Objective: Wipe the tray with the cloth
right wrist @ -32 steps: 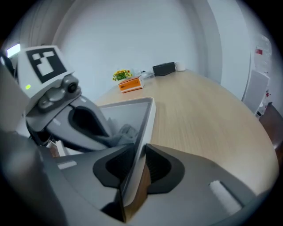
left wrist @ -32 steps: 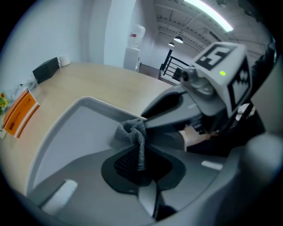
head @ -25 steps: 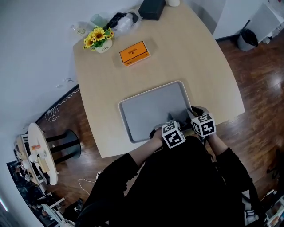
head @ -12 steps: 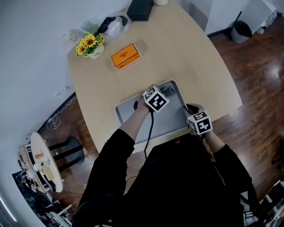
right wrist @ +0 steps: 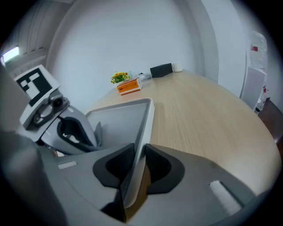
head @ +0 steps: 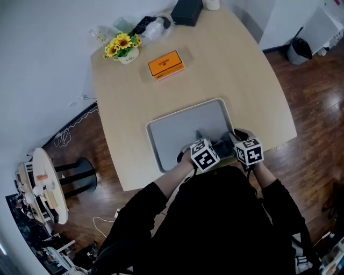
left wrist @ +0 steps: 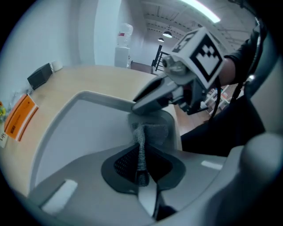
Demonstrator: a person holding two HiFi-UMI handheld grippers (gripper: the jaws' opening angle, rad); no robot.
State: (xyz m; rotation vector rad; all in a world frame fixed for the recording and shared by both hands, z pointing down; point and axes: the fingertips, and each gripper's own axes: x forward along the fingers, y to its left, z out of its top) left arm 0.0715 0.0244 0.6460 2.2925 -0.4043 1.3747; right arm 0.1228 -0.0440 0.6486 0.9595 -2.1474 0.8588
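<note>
A grey tray (head: 183, 131) lies near the front edge of the wooden table (head: 236, 70). In the left gripper view my left gripper (left wrist: 141, 160) is shut on a grey cloth (left wrist: 148, 132), which hangs down onto the tray floor (left wrist: 79, 132) at its near right part. My right gripper (right wrist: 135, 165) is shut on the tray's right rim (right wrist: 148, 119), near the front corner. The head view shows both marker cubes side by side, left (head: 205, 154) and right (head: 248, 151), with the cloth (head: 216, 142) dark between them.
At the table's far side lie an orange box (head: 166, 64), a pot of yellow flowers (head: 123, 47), a black box (head: 186, 11) and a crumpled bag (head: 153, 27). Table edges drop to dark wood floor (head: 317, 123). A bin (head: 299, 48) stands at the far right.
My left gripper swept the cloth out to the tray's far side half a second ago, then drew it back to the near right part. The right gripper stayed on the rim.
</note>
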